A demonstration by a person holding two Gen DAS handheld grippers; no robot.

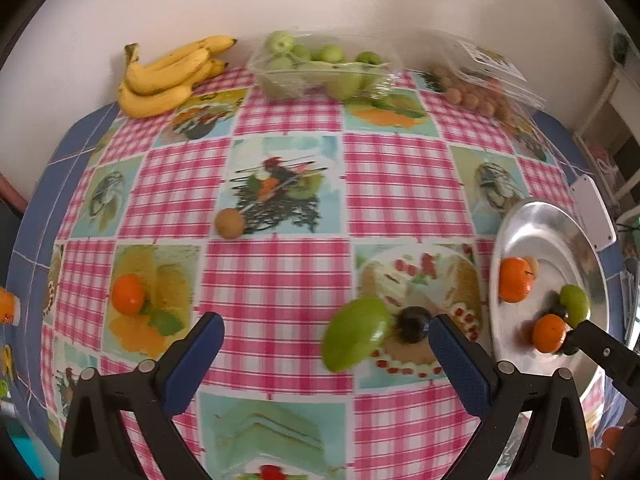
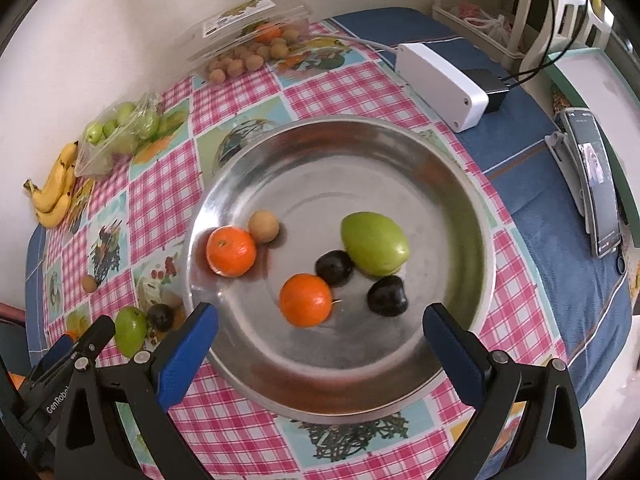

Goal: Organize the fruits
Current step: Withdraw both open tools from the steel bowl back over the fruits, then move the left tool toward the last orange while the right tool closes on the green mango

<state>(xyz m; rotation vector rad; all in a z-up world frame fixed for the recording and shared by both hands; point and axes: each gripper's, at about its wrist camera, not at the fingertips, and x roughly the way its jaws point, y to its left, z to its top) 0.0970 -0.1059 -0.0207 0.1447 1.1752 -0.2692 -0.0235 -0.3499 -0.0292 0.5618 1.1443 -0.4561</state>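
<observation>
My left gripper (image 1: 325,320) is open low over the tablecloth. A green fruit (image 1: 356,334) and a dark plum-like fruit (image 1: 414,324) lie between its fingers, touching neither. An orange (image 1: 128,294) and a small brown fruit (image 1: 229,223) lie further left on the cloth. My right gripper (image 2: 320,312) hangs open over the metal plate (image 2: 340,124). The plate holds two oranges (image 2: 231,251) (image 2: 306,300), a brown fruit (image 2: 263,226), a green fruit (image 2: 374,243) and two dark fruits (image 2: 334,267) (image 2: 387,296).
Bananas (image 1: 172,72), a clear box of green fruits (image 1: 320,68) and an open box of small brown fruits (image 1: 480,84) line the far wall. A white box (image 2: 440,84) and a phone on a stand (image 2: 596,184) sit right of the plate. An orange cup (image 1: 8,306) is at the left edge.
</observation>
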